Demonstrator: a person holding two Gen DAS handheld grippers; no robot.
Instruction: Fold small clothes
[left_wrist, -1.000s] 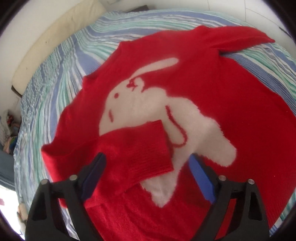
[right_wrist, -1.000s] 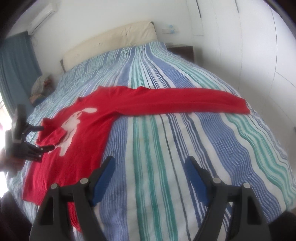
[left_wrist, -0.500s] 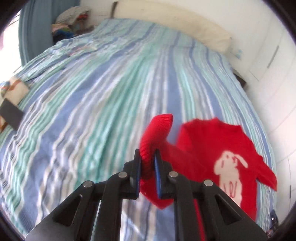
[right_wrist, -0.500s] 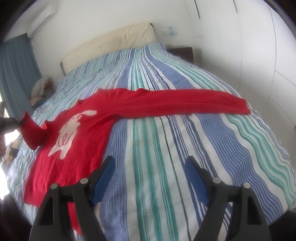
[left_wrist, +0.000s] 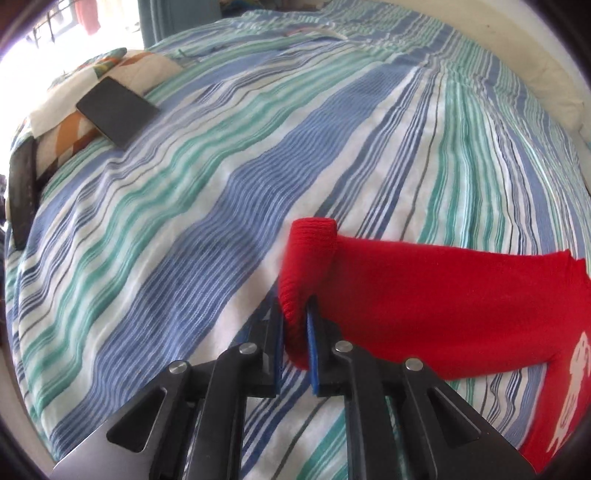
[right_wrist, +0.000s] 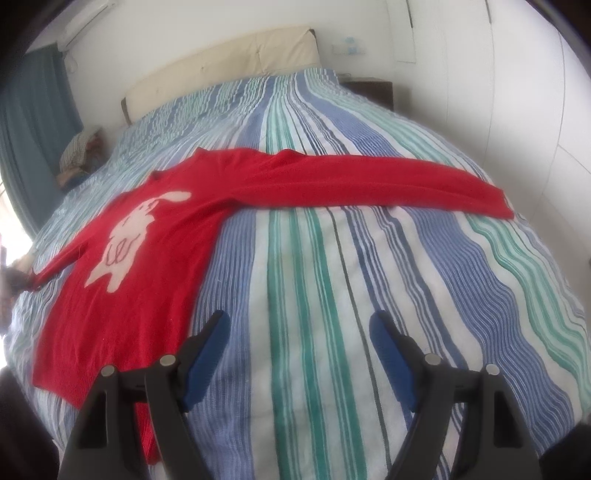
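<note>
Sleeve cuff (left_wrist: 310, 258) now pulled outward, left gripper (left_wrist: 294, 325) clenched on it (right gripper (right_wrist: 301, 347) fingers spread)

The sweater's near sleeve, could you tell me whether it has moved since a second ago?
Yes. The sleeve, then folded over the white rabbit, now stretches outward, away from it.

Sweater (right_wrist: 147, 266): red knit, matt, fuzzy; ribbed cuff (left_wrist: 308, 266). Bedspread (left_wrist: 207, 206): striped woven cloth, fine ribbed texture, matt. Left gripper (left_wrist: 295, 332): black matt plastic, bright metal pins, blue pads (left_wrist: 313, 347). Phone (left_wrist: 116, 109): smooth, dark, slightly glossy. Headboard (right_wrist: 221, 70): cream padded, smooth.
</note>
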